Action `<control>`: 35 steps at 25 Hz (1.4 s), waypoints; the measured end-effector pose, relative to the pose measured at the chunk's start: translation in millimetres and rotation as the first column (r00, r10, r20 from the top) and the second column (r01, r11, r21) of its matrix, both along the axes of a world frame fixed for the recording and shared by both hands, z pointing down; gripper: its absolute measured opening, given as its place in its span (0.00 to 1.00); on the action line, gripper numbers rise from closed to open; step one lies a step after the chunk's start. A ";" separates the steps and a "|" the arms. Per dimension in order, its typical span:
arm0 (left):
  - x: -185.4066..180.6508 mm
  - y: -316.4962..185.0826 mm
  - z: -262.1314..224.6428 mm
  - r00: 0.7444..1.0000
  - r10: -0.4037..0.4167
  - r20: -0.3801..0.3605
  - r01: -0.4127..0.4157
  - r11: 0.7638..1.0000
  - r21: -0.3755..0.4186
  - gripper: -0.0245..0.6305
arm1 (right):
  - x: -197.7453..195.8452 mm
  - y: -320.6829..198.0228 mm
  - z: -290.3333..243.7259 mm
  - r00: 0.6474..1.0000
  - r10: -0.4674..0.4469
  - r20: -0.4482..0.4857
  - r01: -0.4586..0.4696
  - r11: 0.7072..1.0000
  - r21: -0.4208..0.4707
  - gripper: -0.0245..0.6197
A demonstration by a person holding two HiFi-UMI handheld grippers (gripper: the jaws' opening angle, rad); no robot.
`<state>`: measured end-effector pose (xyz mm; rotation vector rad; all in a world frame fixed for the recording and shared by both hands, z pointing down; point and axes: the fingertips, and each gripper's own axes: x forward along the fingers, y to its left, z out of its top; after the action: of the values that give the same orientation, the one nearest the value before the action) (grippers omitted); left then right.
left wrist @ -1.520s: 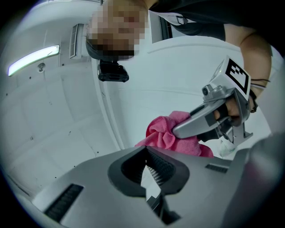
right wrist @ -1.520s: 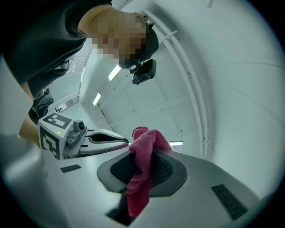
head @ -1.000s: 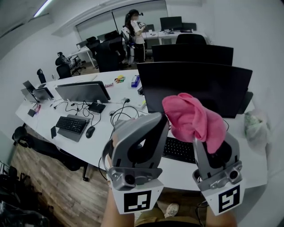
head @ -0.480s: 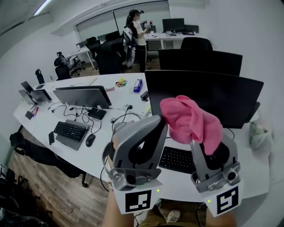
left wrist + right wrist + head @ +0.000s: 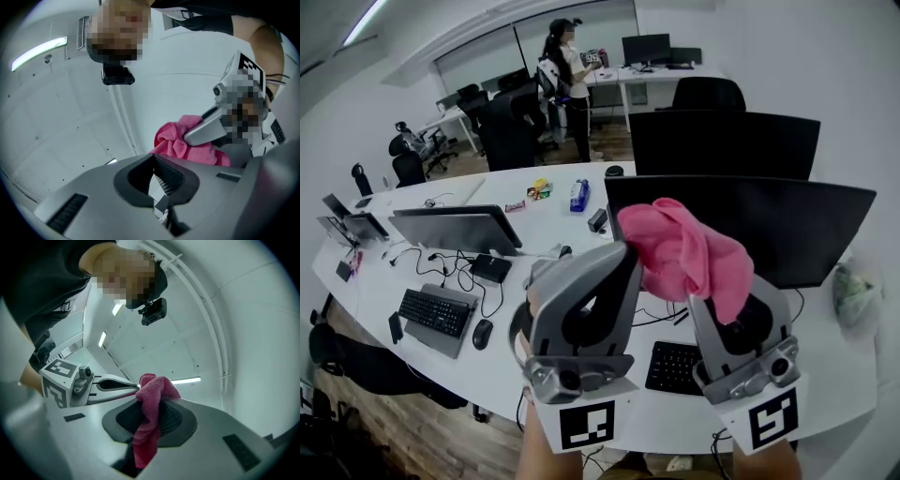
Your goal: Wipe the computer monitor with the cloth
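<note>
Pink cloth point(image 5: 684, 251) pinched in right tongs point(image 5: 151, 414), raised near black monitor point(image 5: 811, 225); left tongs point(image 5: 161, 177) pressed together.

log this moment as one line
right gripper: shut on pink cloth | left gripper: shut, empty | cloth: held up, off the monitor | wipe: not begun

cloth point(image 5: 684, 255) 1 | grippers point(image 5: 627, 253) point(image 5: 705, 298) 2 | keyboards point(image 5: 436, 311) point(image 5: 675, 367) 2 | mouse point(image 5: 482, 334) 1
</note>
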<state>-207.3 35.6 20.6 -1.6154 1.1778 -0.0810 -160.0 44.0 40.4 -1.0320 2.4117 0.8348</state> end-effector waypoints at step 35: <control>-66.1 -184.8 64.5 0.994 -0.089 -0.064 0.079 0.985 -0.154 0.04 | -50.3 -195.3 60.9 0.988 0.147 -0.039 -0.152 0.965 -0.213 0.14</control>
<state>-273.4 -149.2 85.1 -1.7121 1.3207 -0.1726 -210.3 -151.3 101.3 -1.3060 2.5108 0.6447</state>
